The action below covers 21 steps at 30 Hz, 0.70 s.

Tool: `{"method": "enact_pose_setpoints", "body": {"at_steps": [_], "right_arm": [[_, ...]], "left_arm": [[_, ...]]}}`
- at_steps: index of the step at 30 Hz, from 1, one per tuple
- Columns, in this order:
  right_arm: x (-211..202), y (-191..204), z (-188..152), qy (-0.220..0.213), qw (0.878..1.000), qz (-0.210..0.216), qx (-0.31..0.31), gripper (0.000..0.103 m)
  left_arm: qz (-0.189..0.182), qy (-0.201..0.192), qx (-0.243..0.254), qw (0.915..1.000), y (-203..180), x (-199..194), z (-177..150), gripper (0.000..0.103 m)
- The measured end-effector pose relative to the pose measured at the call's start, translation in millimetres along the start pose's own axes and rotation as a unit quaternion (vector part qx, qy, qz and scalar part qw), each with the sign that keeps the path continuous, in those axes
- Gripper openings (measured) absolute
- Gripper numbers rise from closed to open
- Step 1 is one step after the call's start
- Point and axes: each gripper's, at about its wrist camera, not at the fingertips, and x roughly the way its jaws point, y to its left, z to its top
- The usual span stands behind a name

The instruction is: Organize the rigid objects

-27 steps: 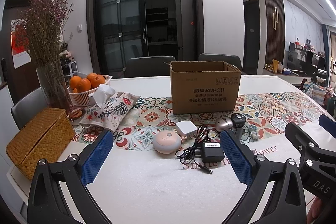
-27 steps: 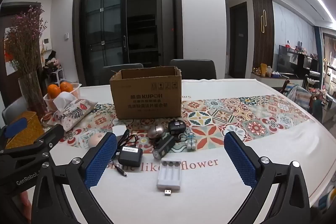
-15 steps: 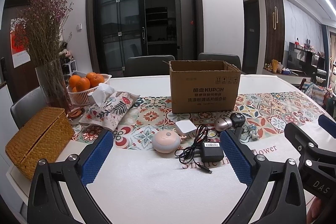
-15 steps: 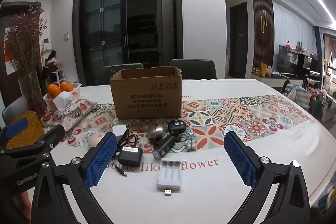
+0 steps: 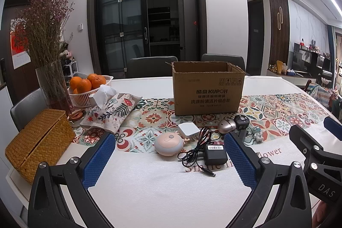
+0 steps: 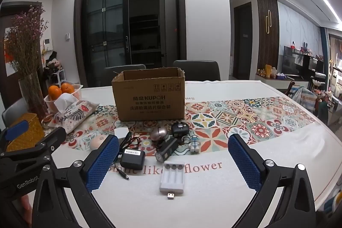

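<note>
A cluster of small gadgets lies near the middle of the worktop (image 6: 213, 196), in front of an open cardboard box (image 6: 149, 97): a white battery charger (image 6: 172, 178) nearest the front edge, a black power adapter (image 5: 214, 155) with its cord, a pink round device (image 5: 168, 144), a white plug (image 5: 188, 129) and a silver egg-shaped item (image 6: 158, 133). The left tool (image 5: 170, 160) and right tool (image 6: 173, 164) both hover above the front edge with jaws spread wide, pinching nothing. Toward the left edge sit a patterned tissue pouch (image 5: 111, 113), a basket of oranges (image 5: 89, 87) and a woven box (image 5: 38, 140).
</note>
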Motion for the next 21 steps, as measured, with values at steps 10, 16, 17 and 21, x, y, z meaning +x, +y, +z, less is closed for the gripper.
{"method": "enact_pose_setpoints", "body": {"at_steps": [10, 16, 17, 21], "right_arm": [[0.3, -1.0, -1.4, 0.002, 1.000, 0.001, 0.001, 0.103], [13.3, -0.3, -4.5, 0.026, 1.000, 0.005, 0.009, 0.103], [17.5, -0.3, -5.7, 0.035, 0.999, 0.005, 0.011, 0.103], [36.4, -0.1, -15.9, 0.066, 0.998, 0.001, 0.013, 0.103]], "left_arm": [[-0.001, 0.003, -0.001, 1.0000, 0.5, 2.9, -0.7, 0.103], [-0.015, 0.025, 0.006, 0.9996, 0.6, 19.5, -8.0, 0.103], [-0.018, 0.029, 0.009, 0.9994, 0.1, 23.4, -9.6, 0.103], [-0.041, 0.050, 0.028, 0.9975, -3.7, 42.8, -16.1, 0.103]]}}
